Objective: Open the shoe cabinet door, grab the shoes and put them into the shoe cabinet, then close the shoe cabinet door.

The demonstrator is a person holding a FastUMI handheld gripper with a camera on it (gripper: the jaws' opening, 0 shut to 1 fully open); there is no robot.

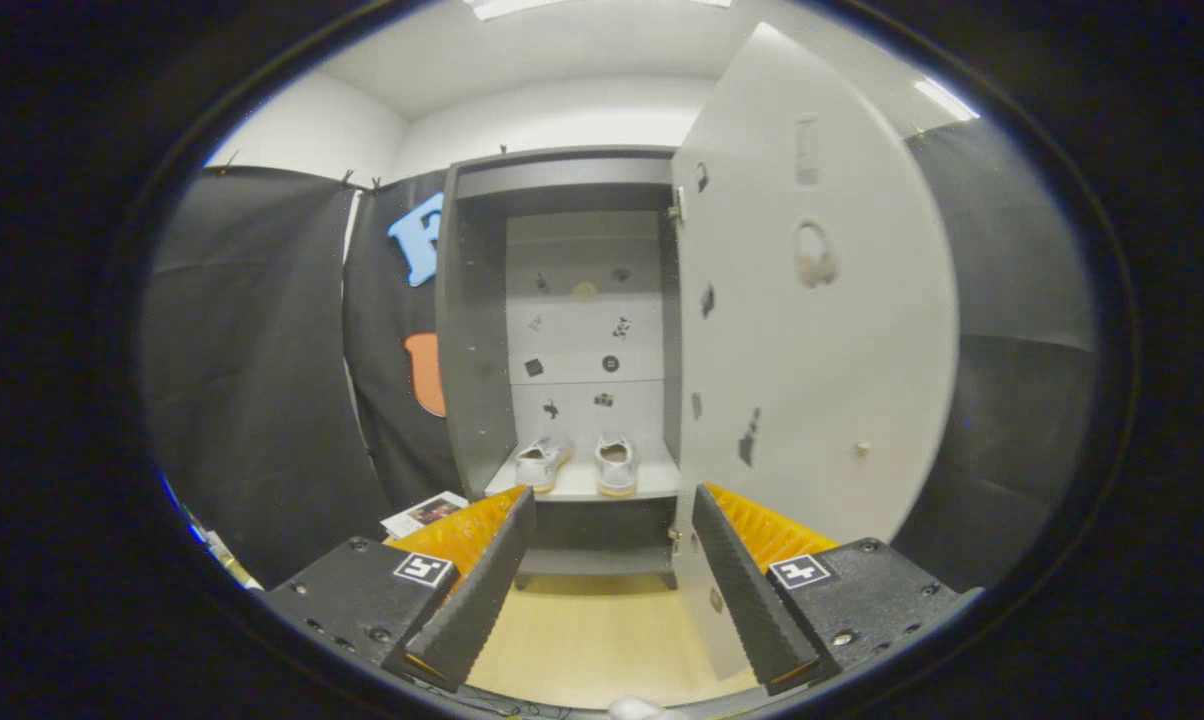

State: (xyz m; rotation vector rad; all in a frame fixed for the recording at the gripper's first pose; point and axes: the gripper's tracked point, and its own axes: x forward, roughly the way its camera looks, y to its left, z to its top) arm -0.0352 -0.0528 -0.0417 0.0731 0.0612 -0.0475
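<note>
Grey shoe cabinet (472,330), tall and upright against the booth wall, interior pale and dotted with small dark stickers. Shoe cabinet door (812,330) swung wide open on hinges at cabinet's right side, pale inner face forward, small knob low on it. Pair of white shoes (577,462) side by side on lower shelf inside, heels outward, left one angled slightly.

Open cabinet bay (562,190) free above shoes (577,463), open door (812,330) blocking the right, fingers (472,590) apart.
</note>
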